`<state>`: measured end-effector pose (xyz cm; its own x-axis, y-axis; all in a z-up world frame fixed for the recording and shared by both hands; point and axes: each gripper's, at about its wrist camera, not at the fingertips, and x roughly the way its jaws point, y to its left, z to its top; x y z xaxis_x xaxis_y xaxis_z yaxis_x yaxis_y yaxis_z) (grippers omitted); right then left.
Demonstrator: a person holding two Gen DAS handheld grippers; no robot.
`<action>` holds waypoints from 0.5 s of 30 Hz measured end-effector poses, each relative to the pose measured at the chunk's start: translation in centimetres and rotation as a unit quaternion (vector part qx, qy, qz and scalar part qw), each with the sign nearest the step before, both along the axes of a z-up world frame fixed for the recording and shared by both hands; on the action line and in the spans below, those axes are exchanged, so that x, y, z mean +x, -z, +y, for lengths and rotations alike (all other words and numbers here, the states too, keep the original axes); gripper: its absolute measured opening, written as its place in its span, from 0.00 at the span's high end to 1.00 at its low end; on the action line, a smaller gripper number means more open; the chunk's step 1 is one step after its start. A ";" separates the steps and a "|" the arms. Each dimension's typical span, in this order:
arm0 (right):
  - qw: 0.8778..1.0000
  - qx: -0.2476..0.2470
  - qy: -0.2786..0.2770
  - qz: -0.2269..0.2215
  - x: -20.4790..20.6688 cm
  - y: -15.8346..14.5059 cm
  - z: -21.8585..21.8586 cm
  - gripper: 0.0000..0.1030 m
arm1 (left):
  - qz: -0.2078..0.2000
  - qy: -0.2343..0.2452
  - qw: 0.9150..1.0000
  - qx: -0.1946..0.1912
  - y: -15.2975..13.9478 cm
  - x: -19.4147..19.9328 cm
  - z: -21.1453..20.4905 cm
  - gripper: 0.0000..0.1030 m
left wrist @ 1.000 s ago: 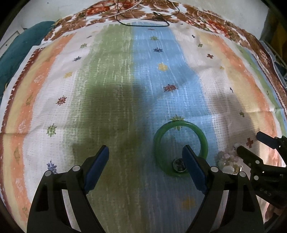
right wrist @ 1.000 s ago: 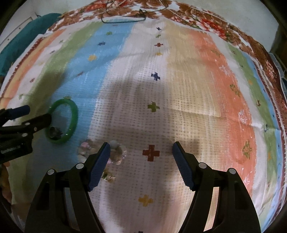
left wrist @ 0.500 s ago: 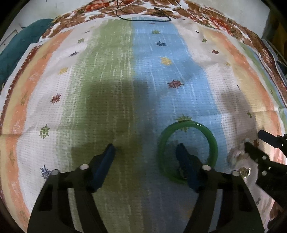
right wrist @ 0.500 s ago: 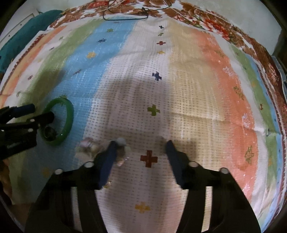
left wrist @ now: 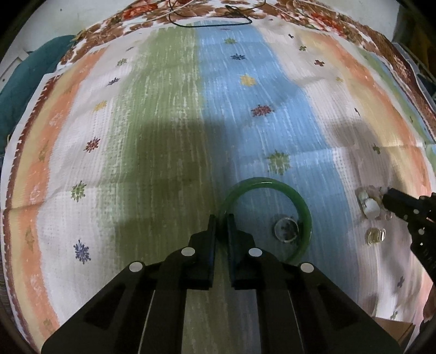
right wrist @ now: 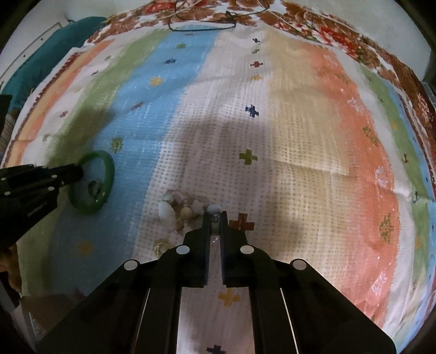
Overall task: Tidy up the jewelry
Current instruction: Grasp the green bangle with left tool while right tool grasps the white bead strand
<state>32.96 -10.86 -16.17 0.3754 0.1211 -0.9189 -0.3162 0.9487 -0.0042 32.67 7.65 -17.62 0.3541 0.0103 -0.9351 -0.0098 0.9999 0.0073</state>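
Left wrist view: the left tool (left wrist: 221, 217) points steeply down at a striped cloth (left wrist: 169, 130) of orange, white, green and blue bands. Its jaws have just been closing and now clench the rim of a green bangle (left wrist: 297, 198), gripping it at about the bangle's nine o'clock. The bangle lies flat on the blue stripe, right of picture centre. Inside its ring, toward four o'clock, sits a small clear round piece (left wrist: 286, 231). At three o'clock in the picture the right tool (left wrist: 388, 197) reaches in from the edge, its tip at a small heap of pale beads (left wrist: 369, 205). Just below the heap lies a small gold ring (left wrist: 375, 235). At twelve o'clock a dark cord (left wrist: 212, 24) loops on the flowered border.

Right wrist view: the right tool (right wrist: 215, 215) also points steeply down. Its jaws have just been closing and are now clenched on a bead strand, with one pale bluish bead (right wrist: 213, 209) showing at the tips. The rest of the pale beads (right wrist: 174, 209) trail to nine o'clock of the tips, on the white stripe. The gold ring (right wrist: 161, 245) lies at seven o'clock of the beads. At nine o'clock in the picture the left tool (right wrist: 79, 173) holds the green bangle (right wrist: 107, 174), which rests on the cloth (right wrist: 313, 141).
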 end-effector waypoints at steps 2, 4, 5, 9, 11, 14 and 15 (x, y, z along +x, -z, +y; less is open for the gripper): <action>1.000 0.001 -0.002 -0.005 -0.3 -0.4 0.1 0.93 | 0.001 0.001 1.000 0.002 -0.2 -0.2 0.0 0.94; 1.000 0.004 -0.003 -0.008 -0.5 -0.9 0.1 0.93 | 0.002 0.002 1.000 0.004 -0.3 -0.5 0.0 0.94; 1.000 0.005 -0.004 -0.010 -0.6 -1.0 0.1 0.93 | 0.002 0.003 1.000 0.004 -0.5 -0.7 0.0 0.94; 1.000 0.007 -0.012 -0.019 -1.3 -2.0 0.5 0.93 | 0.002 0.005 1.000 0.005 -1.1 -1.5 0.0 0.94; 1.000 0.009 -0.014 -0.024 -1.7 -2.5 0.6 0.93 | 0.001 0.005 1.000 0.006 -1.4 -1.9 0.0 0.94; 0.999 0.012 -0.017 -0.032 -2.2 -3.2 0.7 0.93 | -0.002 0.004 1.000 0.005 -2.0 -2.2 0.1 0.94; 0.999 0.013 -0.019 -0.035 -2.5 -3.6 0.8 0.93 | -0.003 0.004 1.000 0.005 -2.2 -2.3 0.1 0.93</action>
